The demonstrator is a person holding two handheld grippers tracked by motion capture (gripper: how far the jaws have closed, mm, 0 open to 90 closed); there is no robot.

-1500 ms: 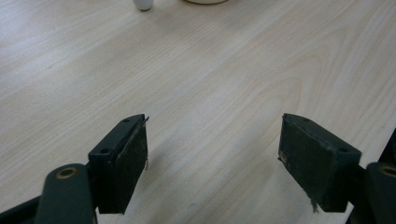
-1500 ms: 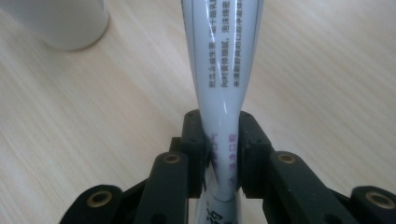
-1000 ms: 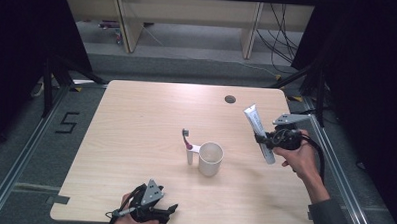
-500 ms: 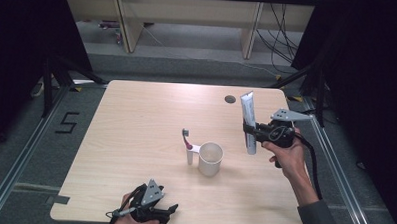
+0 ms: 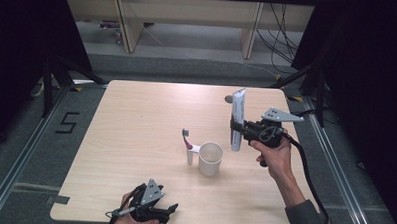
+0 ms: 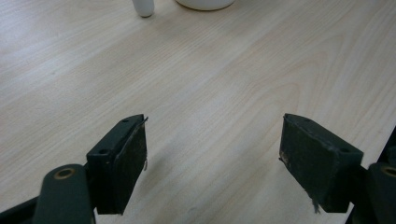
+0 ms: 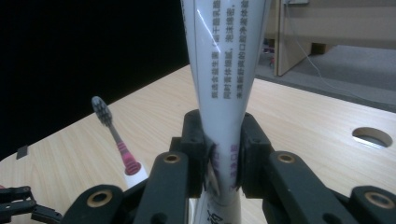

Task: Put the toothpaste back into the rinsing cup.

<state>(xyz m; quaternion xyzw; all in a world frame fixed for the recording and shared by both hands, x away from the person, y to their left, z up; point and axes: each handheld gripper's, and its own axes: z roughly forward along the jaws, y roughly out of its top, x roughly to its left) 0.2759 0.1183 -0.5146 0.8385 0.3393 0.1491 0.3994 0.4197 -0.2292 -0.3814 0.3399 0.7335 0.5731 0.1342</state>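
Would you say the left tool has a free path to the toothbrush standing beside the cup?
Probably yes. The left tool is open and holds nothing, and only bare table lies between it and the toothbrush, which stands on the near-left side of the cup.

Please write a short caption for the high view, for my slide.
Right tongs hold a toothpaste tube upright above the table, beside a white cup and toothbrush.

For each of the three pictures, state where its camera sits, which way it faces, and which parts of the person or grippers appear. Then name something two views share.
High view: above the table's near edge, facing forward and down; both hands, left gripper, right gripper.
Left gripper view: on that gripper, facing across the table; open jaws.
Right gripper view: along jaws clamping the toothpaste tube.
Shared: toothbrush.
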